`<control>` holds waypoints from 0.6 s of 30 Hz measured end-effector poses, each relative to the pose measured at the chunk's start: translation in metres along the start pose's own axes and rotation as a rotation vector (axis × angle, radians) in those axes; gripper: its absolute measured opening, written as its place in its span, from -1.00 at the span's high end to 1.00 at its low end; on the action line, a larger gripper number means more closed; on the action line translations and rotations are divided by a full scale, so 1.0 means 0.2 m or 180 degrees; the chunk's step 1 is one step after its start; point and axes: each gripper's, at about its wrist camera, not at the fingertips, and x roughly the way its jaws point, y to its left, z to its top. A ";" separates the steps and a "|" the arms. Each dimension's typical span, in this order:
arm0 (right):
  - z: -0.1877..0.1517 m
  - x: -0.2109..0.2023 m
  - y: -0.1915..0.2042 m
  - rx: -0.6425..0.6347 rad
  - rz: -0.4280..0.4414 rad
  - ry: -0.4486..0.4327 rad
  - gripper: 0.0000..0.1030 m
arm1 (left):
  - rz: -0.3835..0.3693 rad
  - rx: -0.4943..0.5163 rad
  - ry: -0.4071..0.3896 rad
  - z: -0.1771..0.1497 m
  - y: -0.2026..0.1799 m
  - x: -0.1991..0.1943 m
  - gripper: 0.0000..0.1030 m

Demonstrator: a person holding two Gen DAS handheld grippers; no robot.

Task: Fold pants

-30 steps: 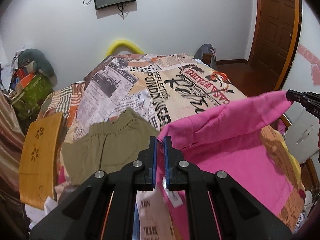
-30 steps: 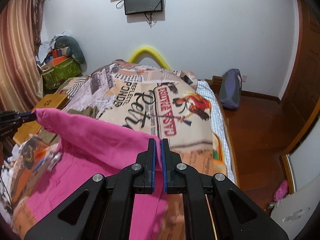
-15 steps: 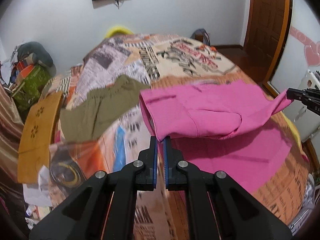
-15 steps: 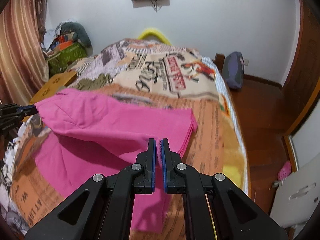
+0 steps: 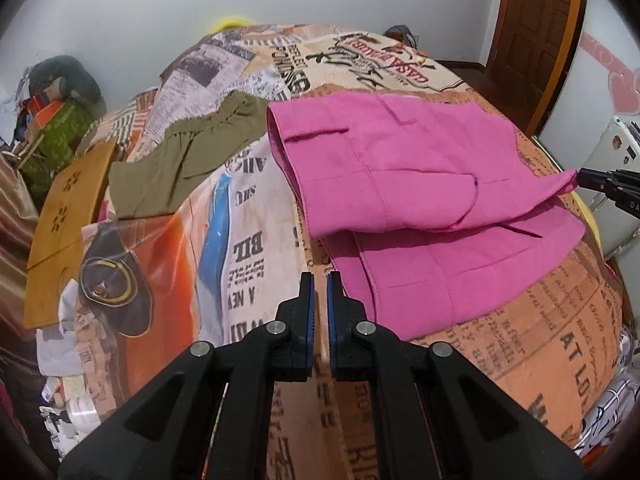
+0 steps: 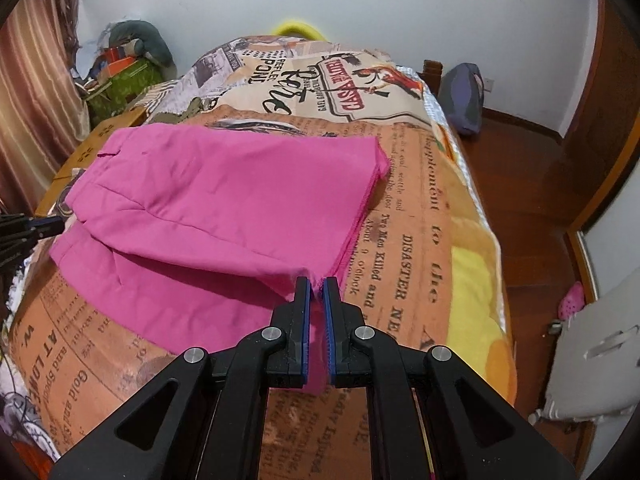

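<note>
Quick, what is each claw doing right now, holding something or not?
Left claw: nearly shut, holding nothing.
Right claw: shut on a corner of the pink pants.

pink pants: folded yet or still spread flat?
Folded over once: the pink pants lie doubled on the bed, upper layer over lower. The right gripper holds a corner; the fold is not fully laid.
</note>
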 end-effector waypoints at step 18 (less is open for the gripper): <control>0.05 0.03 0.41 -0.0750 0.0364 -0.0113 0.22 | -0.0424 0.0403 -0.0225 0.20 -0.35 -0.09 0.54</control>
